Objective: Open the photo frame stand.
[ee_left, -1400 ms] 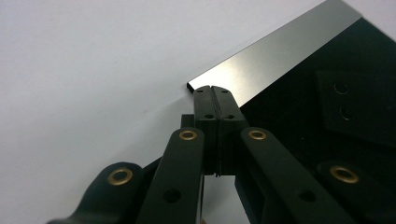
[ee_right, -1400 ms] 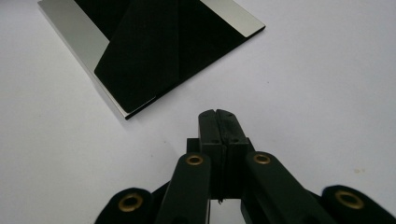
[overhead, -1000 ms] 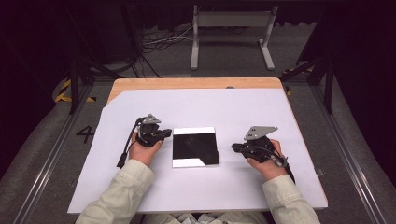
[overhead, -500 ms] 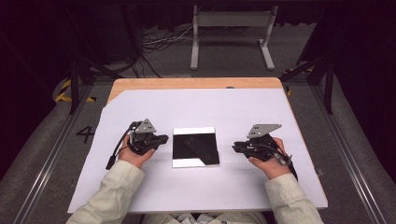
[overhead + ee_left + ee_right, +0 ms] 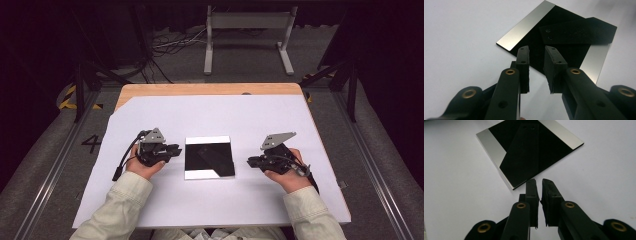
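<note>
The flat square black panel with silver strips along two edges (image 5: 209,157) lies flat near the middle of the white sheet that covers the desk (image 5: 225,112), between the two grippers. I judge that the work on it is at its beginning: neither gripper touches the panel, and nothing is lifted or opened.

The left gripper (image 5: 172,149) rests just beside the panel's left edge. Its fingers (image 5: 523,62) have just been opening; they stand apart with nothing between them. The right gripper (image 5: 251,161) is near the right edge, its fingers (image 5: 532,192) almost together with only a thin gap, also empty.

The panel is nearly square, so no long axis is clear. The black tapered stand leaf on its back (image 5: 579,31) lies folded flat, running diagonally across the panel.
</note>
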Available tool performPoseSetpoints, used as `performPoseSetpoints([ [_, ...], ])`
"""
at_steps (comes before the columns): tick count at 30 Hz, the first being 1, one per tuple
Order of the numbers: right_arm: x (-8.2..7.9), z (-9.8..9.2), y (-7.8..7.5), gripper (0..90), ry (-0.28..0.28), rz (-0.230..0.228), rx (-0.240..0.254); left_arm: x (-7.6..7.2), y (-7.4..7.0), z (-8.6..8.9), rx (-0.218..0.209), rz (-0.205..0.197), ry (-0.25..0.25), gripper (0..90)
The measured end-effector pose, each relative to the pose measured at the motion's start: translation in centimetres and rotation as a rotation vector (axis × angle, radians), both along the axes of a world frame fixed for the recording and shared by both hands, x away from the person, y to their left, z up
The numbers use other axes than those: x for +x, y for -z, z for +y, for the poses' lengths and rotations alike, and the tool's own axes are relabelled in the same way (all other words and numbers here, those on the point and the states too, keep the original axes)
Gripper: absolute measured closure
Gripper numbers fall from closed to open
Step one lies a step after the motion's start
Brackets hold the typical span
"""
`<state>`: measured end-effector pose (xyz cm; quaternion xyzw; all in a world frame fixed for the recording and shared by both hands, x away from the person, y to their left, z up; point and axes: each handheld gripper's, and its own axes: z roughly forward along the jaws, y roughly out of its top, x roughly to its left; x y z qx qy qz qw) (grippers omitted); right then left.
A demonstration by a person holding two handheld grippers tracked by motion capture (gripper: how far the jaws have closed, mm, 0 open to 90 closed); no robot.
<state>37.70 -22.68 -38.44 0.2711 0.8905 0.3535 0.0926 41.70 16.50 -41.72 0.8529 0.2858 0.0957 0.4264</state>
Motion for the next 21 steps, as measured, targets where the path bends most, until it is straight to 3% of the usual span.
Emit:
performPoseSetpoints([
  [13, -0.1, 2.3, 1.4, 81.4, -0.049, 0.092, -0.105, 0.1, 0.0, 0.2, -0.012, 0.003, -0.003, 73.0],
  [21, 0.0, 3.1, 2.4, 81.4, -0.069, 0.125, -0.134, 0.1, 0.0, 0.2, -0.010, 0.002, -0.002, 72.6],
])
